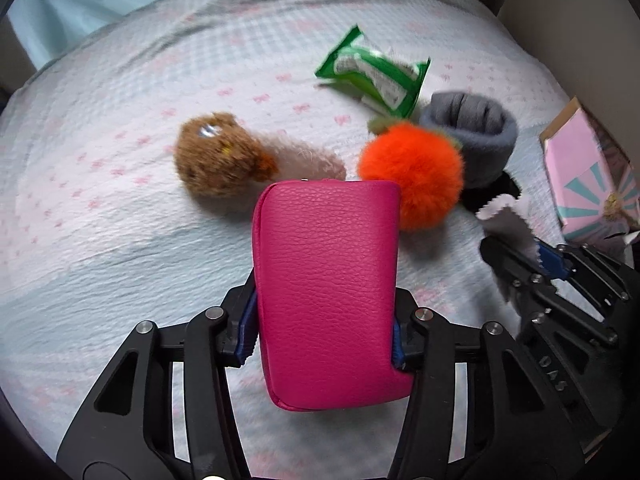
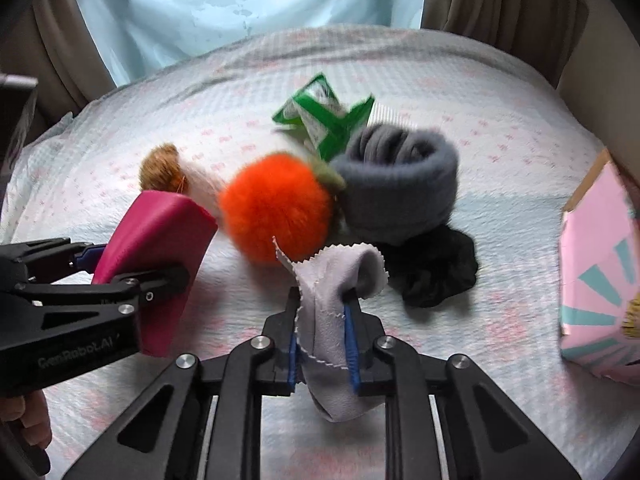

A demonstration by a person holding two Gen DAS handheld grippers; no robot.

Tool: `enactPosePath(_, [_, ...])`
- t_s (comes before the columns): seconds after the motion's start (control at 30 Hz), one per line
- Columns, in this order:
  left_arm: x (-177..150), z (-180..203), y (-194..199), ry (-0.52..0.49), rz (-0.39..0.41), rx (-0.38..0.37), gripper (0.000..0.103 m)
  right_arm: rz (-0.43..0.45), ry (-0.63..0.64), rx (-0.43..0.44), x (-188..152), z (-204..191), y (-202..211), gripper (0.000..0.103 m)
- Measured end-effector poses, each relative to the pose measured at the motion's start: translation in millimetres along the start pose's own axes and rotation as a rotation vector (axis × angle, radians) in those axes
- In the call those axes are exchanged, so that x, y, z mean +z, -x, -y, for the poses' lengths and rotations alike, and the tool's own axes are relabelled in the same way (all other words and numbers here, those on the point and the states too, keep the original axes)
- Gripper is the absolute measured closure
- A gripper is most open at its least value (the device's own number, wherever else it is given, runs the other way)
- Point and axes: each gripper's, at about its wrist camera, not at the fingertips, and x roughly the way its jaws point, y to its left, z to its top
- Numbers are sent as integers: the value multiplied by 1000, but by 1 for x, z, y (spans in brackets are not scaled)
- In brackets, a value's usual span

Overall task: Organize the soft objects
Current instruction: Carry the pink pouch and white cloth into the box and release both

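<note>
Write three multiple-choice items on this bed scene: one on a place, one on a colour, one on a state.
1. Where is the black scrunchie?
A. on the pink box
B. below the grey rolled socks, on the bedspread
C. in the left gripper

2. What colour is the fluffy pom-pom?
A. orange
B. blue
C. white

3. What does the right gripper hold?
A. nothing
B. the green packet
C. a grey cloth

Answers: 1 B, it lies against the grey rolled socks; 2 A, its fur is bright orange; 3 C, the grey cloth sits between the blue pads.
</note>
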Motion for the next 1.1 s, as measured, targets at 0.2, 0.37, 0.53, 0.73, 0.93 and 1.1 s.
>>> enactPosePath(0.2, [19,6,71,4,68,14,57,68,-50,-14,29,1,75,86])
enactPosePath(0.37, [35,23,135,-6,132,18,57,145,-108,-27,56,9,144,86])
enactPosePath(0.53, [59,57,193,-42,185,-13,57,211,-186,-53,77,35,213,86])
enactPosePath(0.73, [87,124,226,-114,227,-95,57,244,-222,-103,86,86,272,86])
enactPosePath(0.93, [101,212,225,-148,217,-159,57,208,-262,-141,77,160,298,86])
enactPosePath(1.1, [108,290,199,-183,181,-178,57,145,-298,-159,60,231,298,86])
